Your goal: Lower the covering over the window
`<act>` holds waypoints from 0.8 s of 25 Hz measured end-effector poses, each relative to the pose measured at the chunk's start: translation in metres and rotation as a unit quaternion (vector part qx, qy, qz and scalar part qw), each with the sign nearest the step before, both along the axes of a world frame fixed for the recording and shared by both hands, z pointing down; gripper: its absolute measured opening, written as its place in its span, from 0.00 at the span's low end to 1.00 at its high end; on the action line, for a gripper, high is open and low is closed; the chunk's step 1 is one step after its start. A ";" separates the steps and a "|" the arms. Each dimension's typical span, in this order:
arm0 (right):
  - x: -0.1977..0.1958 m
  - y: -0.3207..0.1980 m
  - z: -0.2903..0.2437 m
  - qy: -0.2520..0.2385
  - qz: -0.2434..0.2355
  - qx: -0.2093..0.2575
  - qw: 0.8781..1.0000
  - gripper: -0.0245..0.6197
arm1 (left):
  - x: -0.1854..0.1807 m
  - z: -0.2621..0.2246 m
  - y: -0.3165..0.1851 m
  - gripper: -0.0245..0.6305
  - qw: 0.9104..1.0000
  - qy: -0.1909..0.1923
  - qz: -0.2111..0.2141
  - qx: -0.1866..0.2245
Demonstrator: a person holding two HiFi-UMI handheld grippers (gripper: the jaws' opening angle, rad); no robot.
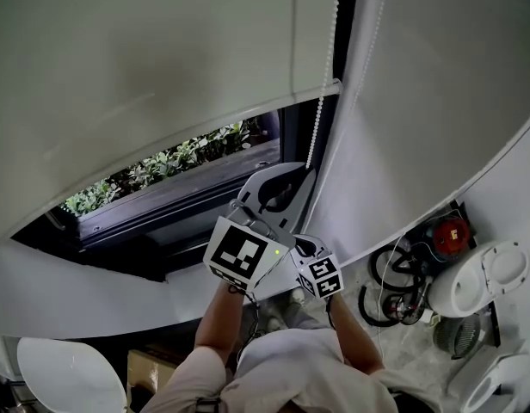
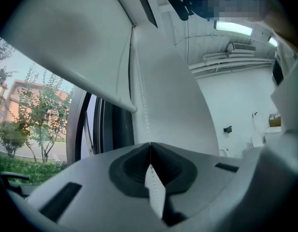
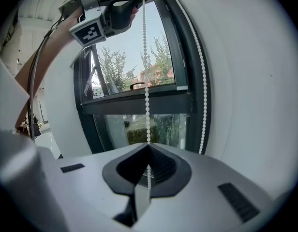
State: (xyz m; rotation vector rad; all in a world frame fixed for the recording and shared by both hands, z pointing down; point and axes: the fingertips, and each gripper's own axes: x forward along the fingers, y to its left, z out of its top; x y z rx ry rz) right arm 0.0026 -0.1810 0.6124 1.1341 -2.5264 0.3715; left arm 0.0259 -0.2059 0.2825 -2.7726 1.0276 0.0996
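Observation:
The white roller blind [image 1: 144, 67] hangs partway down the window [image 1: 175, 175], with greenery showing under its bottom rail [image 2: 96, 86]. A white bead chain [image 1: 322, 101] drops at the window's right side. My left gripper [image 1: 304, 172] is the higher one and is shut on that chain, which rises from its closed jaws [image 2: 150, 146] as a line of beads [image 2: 142, 105]. Below it, my right gripper [image 3: 149, 149] is shut on the same strand [image 3: 146, 91], and only its marker cube [image 1: 321, 275] shows in the head view. The loop's other strand [image 3: 200, 81] hangs free to the right.
The dark window frame [image 3: 139, 103] and white wall [image 1: 411, 144] stand close ahead. On the floor at right lie coiled cables [image 1: 394, 282], a red device [image 1: 447, 231] and a white fan [image 1: 489, 274]. A white round seat [image 1: 63, 372] sits at lower left.

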 end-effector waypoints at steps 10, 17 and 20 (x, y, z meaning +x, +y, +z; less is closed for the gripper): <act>0.002 0.006 0.043 0.026 -0.008 -0.047 0.998 0.03 | 0.003 0.044 -0.004 0.06 0.999 -0.016 -0.013 -0.034; 0.003 0.011 0.076 0.044 -0.011 -0.080 0.996 0.03 | 0.004 0.078 -0.007 0.06 0.998 -0.023 -0.021 -0.060; 0.005 0.012 0.089 0.051 -0.012 -0.092 0.994 0.03 | 0.005 0.091 -0.009 0.06 0.997 -0.026 -0.022 -0.069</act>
